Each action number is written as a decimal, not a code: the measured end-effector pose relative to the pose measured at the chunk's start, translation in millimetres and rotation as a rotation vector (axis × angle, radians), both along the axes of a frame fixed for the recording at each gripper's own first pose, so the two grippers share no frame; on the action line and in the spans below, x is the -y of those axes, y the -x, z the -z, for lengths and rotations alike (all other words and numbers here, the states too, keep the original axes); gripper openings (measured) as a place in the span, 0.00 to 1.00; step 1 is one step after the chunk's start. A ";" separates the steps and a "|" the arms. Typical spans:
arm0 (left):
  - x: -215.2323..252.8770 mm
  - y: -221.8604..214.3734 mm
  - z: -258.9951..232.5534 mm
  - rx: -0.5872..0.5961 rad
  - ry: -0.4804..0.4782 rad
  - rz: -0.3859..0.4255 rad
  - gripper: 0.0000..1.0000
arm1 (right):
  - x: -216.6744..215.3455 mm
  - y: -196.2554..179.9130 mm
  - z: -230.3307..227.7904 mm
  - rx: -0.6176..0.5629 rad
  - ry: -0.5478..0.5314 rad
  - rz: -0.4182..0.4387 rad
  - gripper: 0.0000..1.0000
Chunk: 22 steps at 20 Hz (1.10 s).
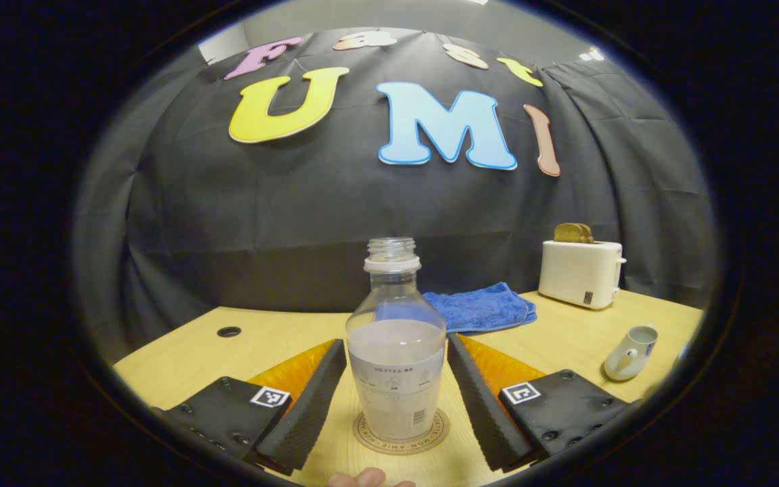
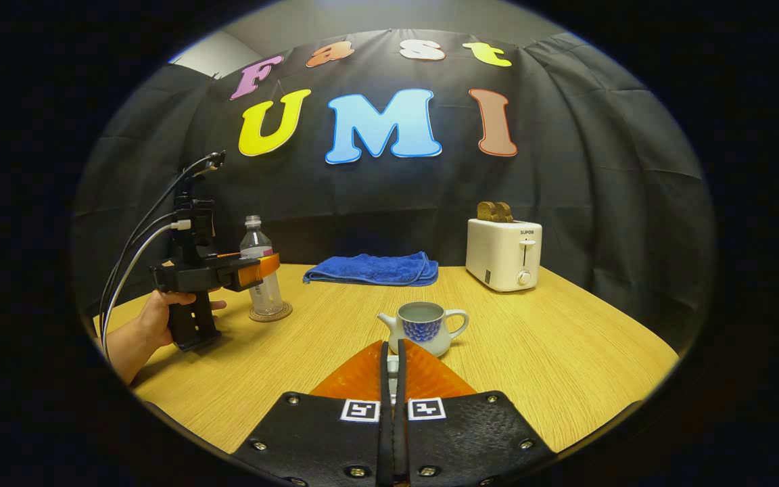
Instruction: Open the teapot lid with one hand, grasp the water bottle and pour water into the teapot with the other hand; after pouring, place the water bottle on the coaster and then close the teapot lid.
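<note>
Jaws of the left gripper [image 1: 396, 399] stand spread around the water bottle [image 1: 396, 365] on its coaster [image 1: 401, 433]; right gripper [image 2: 392, 365] clamps something pale, likely the lid. Beyond sits the open teapot [image 2: 423, 327]. Next: lid back on.

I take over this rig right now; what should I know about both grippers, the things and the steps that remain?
Left gripper: open, one finger on each side of the water bottle, seemingly not pressing it.
Right gripper: shut on a small white piece, most likely the teapot lid.
Water bottle: upright on the coaster, uncapped, partly full.
Teapot: open, water inside.
Done: lid off, water poured, bottle on the coaster.
Left: draw the left gripper away, close the teapot lid.
</note>
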<state>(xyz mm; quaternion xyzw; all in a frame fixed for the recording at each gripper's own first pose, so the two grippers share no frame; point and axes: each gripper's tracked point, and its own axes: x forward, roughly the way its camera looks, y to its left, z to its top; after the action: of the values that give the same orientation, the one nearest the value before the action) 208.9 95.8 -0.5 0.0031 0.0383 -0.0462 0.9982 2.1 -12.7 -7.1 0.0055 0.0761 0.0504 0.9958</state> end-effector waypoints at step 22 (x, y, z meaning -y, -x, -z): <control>43.0 136.8 -36.4 0.096 0.043 0.018 1.00 | 23.1 -122.9 -19.5 0.100 0.095 0.099 0.01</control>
<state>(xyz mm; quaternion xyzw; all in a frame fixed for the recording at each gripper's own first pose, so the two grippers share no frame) 72.1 52.8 35.9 -0.0157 -0.0108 -0.0555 0.9983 125.1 -35.8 12.4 -0.0406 0.0284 -0.0023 0.9988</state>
